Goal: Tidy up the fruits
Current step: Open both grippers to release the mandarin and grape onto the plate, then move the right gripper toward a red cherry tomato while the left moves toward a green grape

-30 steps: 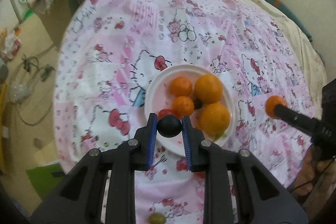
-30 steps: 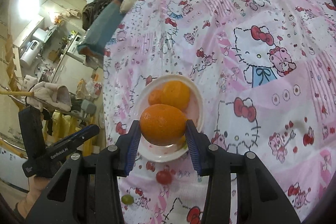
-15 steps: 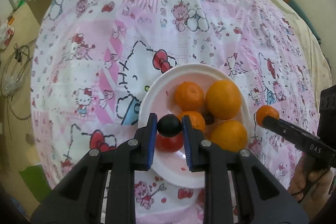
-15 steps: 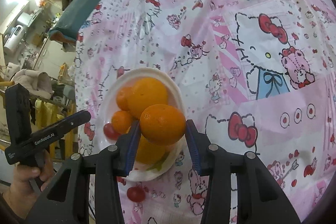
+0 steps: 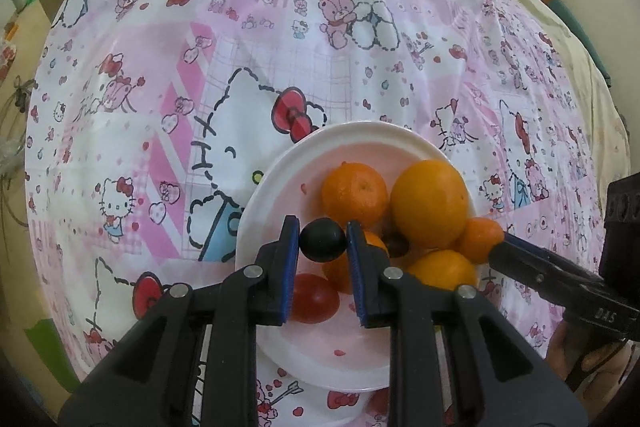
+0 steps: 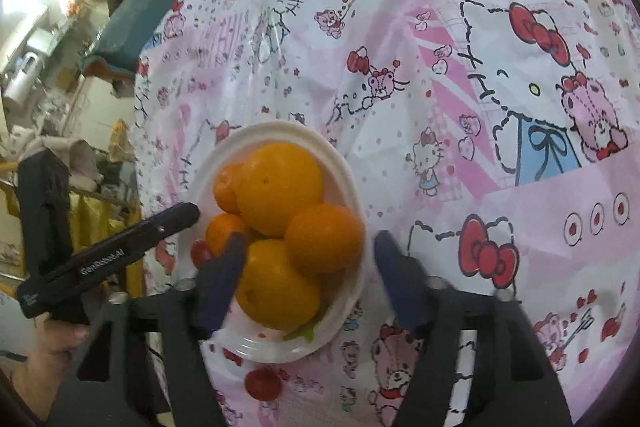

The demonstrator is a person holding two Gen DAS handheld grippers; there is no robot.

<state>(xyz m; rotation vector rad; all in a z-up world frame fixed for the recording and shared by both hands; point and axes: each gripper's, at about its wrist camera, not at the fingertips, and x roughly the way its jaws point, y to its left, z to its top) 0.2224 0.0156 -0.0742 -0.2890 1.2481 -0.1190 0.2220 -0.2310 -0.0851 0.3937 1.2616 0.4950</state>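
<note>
Dark fruit [image 5: 322, 240], round with no long axis, is gripped between the closed fingers of the left tool [image 5: 322, 259], directly above the plate [image 5: 276, 171], with a red tomato [image 5: 313, 297] under it. Half a second ago it hung nearer the rim. At the right, the right tool [image 6: 306, 259] is now open; its orange [image 6: 323, 238], gripped before, is laid on the pile.

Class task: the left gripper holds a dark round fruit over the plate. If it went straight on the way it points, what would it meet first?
Probably the mandarin on the plate, just past the dark fruit clamped in the left gripper. Depth is unclear; pointing lower, it would meet the smaller mandarin first.
</note>
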